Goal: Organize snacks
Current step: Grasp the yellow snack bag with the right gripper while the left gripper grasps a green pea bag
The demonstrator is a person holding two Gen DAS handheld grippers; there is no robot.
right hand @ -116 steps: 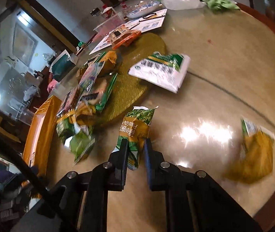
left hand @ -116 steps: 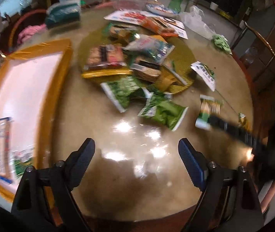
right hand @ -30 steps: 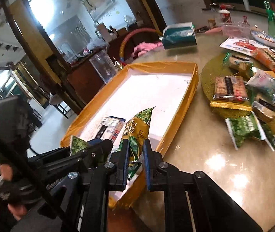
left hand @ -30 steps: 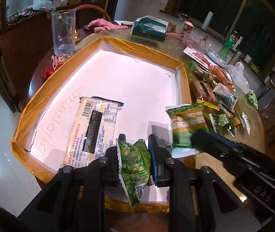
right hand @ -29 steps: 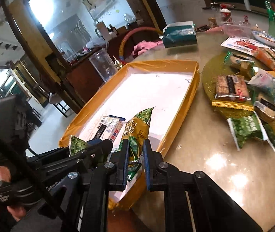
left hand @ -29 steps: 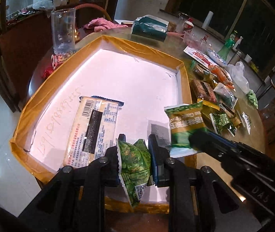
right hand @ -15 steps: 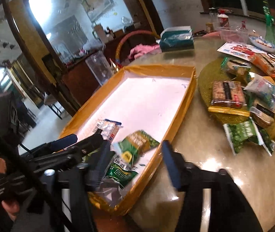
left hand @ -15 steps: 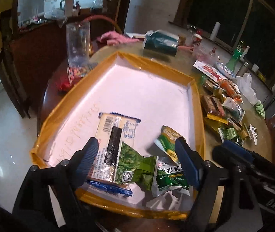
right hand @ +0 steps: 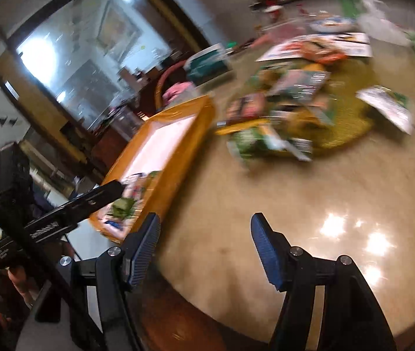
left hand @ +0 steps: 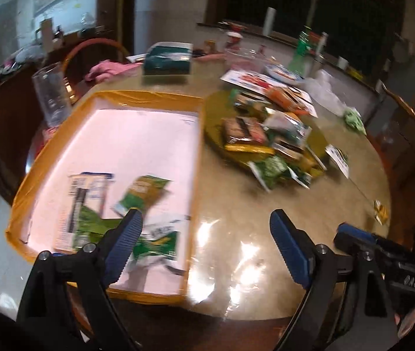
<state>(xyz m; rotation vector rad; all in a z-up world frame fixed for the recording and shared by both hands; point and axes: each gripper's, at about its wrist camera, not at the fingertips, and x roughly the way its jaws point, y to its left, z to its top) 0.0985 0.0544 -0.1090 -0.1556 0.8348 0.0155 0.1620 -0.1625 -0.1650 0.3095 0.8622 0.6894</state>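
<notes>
A yellow-rimmed tray with a white floor holds a white-and-blue pack, a yellow-green pack, a dark green pack and a white-green pack. My left gripper hovers over the tray's right rim, jaws opening, nothing between them. My right gripper hangs over bare tabletop beside the tray, jaws opening and empty. Further back, a pile of snack packs lies on a round gold mat. The picture is blurred by motion.
A glass beaker stands left of the tray, a teal tissue box behind it. Leaflets and a plastic bag lie beyond the mat. A small yellow packet sits near the table's right edge. A hand holds the left gripper.
Both grippers were shut on green snack packs over the tray. They opened, the packs dropped into the tray, and both grippers swung right, away from the tray.
</notes>
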